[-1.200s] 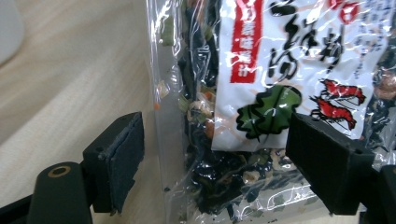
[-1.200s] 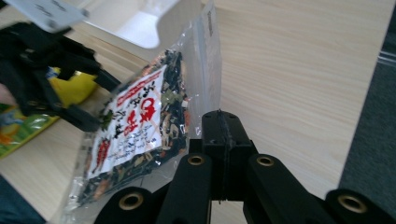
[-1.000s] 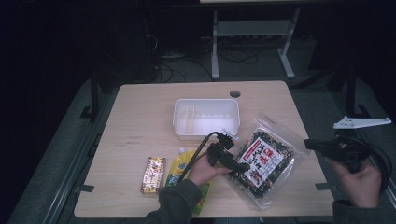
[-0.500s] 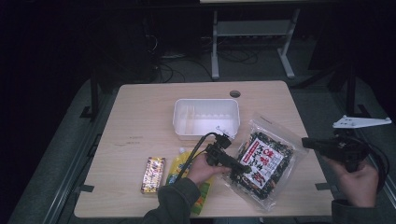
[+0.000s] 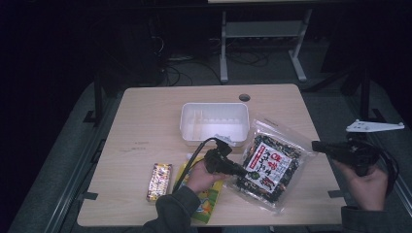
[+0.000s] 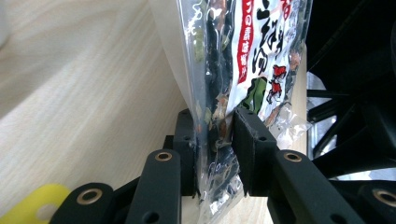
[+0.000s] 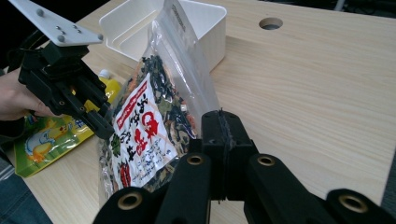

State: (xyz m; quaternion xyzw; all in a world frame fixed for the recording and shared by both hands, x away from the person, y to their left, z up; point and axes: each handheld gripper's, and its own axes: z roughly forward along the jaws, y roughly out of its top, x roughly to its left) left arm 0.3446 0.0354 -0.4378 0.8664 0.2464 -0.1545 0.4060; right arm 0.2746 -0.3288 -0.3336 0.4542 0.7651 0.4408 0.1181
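Your left gripper [image 6: 215,154] has just been closing, and its jaws now pinch the lower edge of the snack bag [image 6: 243,56], the film crumpled between the pads. The bag sits right of center in the high view, just below the white tub [image 5: 214,121]. It looks light, soft and slippery with crushable contents, so grip the sealed rim. Your right gripper [image 7: 223,122], clenched on nothing, waits beside it.

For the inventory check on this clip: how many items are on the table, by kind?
Clear snack bag with dark contents: 1
White plastic bin: 1
Small wrapped bar: 1
Yellow-green pouch: 1
Total: 4
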